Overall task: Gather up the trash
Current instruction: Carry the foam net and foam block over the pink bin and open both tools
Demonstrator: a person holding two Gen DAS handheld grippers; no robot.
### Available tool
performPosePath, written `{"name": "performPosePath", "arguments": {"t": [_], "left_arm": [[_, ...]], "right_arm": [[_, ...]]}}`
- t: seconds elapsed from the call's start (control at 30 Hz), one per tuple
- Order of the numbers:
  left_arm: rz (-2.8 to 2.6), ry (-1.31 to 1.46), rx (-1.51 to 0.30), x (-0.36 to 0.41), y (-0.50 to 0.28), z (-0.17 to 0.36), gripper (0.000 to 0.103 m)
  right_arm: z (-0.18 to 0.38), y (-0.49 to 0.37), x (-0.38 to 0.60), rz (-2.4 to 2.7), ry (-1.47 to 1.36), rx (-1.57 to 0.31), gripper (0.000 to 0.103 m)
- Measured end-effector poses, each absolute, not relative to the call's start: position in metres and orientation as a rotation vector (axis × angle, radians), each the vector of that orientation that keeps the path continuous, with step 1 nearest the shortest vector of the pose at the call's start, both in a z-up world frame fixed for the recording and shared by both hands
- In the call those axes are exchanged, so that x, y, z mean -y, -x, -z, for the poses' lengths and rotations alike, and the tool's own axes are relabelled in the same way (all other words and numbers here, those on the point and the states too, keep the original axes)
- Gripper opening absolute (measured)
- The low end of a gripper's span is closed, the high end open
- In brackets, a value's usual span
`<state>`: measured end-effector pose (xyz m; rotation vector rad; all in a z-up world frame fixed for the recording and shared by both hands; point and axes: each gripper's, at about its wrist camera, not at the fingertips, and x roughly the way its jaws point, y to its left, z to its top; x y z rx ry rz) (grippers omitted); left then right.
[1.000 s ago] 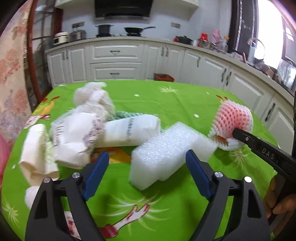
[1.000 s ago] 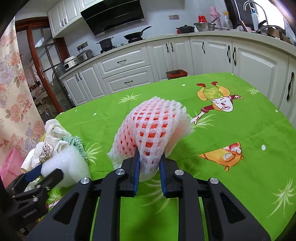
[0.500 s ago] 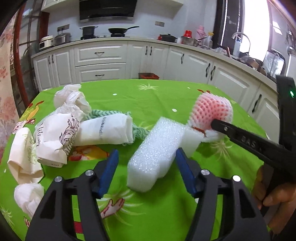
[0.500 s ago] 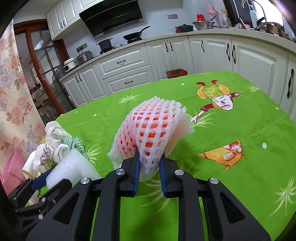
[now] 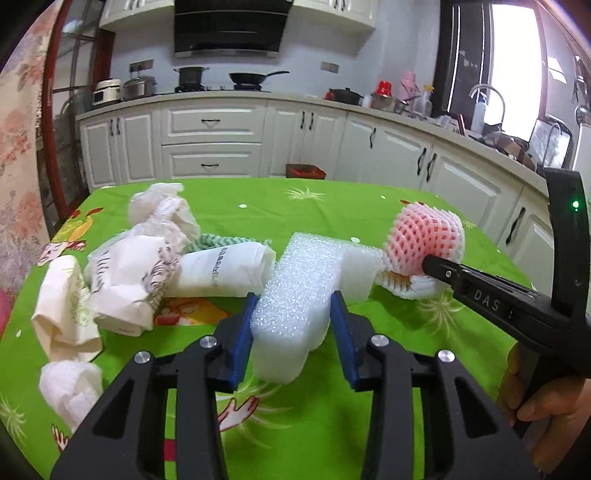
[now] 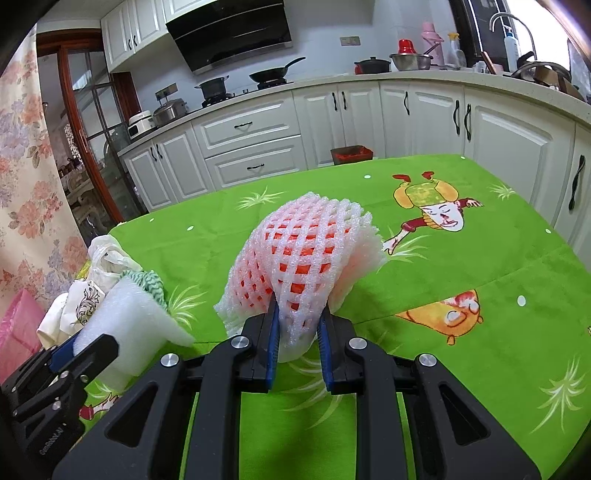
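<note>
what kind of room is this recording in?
A home kitchen, almost certainly: range hood over a stove with a frying pan, white base cabinets along the wall, and a sink faucet by the window.

White foam block [image 5: 295,295] bubbly, matt; pink foam net [image 6: 306,254]; cloth tablecloth [image 6: 461,295].

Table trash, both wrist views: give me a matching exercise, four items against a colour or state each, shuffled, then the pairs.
Items:
1. foam net sleeve
2. white foam block
3. knitted cloth
4. tablecloth

States:
A. bright green with cartoon prints
B. green and white zigzag, partly under crumpled white bags
C. pink mesh, pinched in the right gripper
D. between the closing jaws of the left gripper

Pairs: 1-C, 2-D, 3-B, 4-A
</note>
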<state>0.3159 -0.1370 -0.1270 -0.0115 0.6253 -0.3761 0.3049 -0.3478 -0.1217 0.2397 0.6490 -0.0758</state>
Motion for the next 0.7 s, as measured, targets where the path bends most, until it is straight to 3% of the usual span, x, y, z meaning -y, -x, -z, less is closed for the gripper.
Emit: {"name": "performPosePath", "arguments": {"t": [0.7], "left_arm": [[0.271,0.019,-0.489,0.077,-0.212,0.104,0.039]], "right_arm": [[0.087,-0.202,0.282,-0.123,-0.105,-0.56,0.02]]}}
